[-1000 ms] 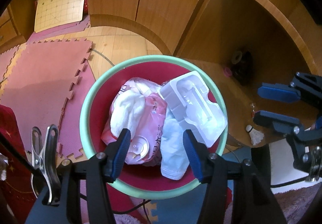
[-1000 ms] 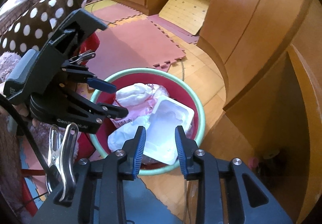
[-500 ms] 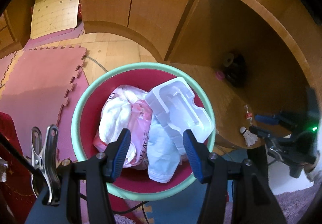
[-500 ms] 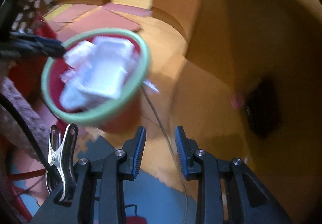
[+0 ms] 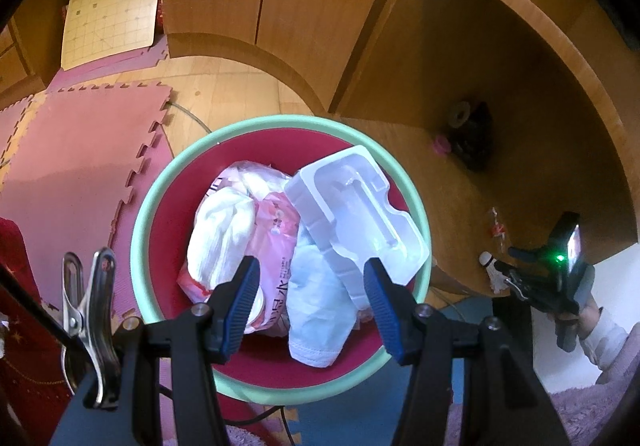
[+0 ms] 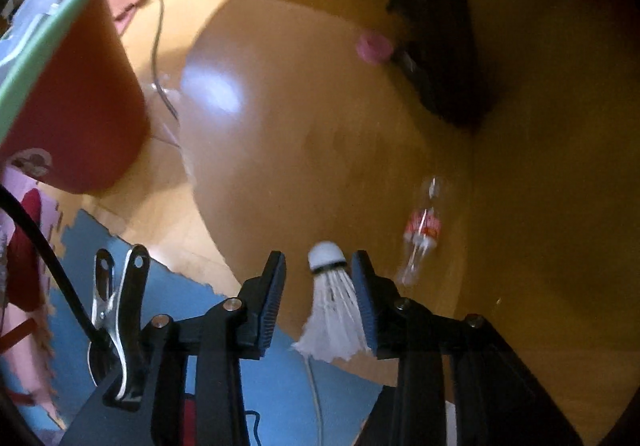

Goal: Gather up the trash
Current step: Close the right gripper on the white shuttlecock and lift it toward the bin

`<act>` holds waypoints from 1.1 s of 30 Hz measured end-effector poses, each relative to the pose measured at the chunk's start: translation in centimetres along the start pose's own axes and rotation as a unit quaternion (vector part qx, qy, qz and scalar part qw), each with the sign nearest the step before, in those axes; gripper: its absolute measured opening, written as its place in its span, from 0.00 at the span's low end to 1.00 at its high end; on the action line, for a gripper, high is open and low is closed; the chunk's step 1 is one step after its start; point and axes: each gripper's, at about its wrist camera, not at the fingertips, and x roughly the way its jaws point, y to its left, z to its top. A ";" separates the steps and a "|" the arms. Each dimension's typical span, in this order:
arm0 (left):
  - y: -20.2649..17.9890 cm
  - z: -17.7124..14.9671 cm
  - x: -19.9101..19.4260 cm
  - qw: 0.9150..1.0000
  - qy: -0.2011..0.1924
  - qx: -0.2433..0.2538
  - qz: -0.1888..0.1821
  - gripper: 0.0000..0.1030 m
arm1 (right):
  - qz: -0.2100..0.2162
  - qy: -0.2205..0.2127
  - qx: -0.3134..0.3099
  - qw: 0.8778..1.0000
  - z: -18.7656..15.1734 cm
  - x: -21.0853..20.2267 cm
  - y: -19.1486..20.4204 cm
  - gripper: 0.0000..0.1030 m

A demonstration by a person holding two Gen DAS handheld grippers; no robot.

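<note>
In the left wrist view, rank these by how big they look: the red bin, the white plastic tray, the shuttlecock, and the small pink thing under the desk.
1. red bin
2. white plastic tray
3. and 4. shuttlecock and small pink thing: both tiny and alike, so no ranking; they also lie farther from the camera.

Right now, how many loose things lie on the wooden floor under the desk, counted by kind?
White feather shuttlecock: 1
Small clear plastic bottle with red label: 1
Pink round object: 1
Dark object, too blurred to identify: 1
Total: 4
</note>
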 end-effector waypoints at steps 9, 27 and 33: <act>0.0 -0.1 0.6 1.000 0.007 -0.001 0.002 0.55 | 0.000 0.047 0.008 0.999 -0.9 3.7 -1.2 0.42; 0.5 0.0 0.6 1.000 0.006 -0.018 0.001 0.55 | 0.027 0.033 -0.056 0.998 0.7 0.6 2.5 0.31; 1.0 0.2 -0.2 1.000 -0.006 -0.021 0.010 0.55 | 0.077 -0.049 -0.096 0.991 4.4 -6.4 6.6 0.31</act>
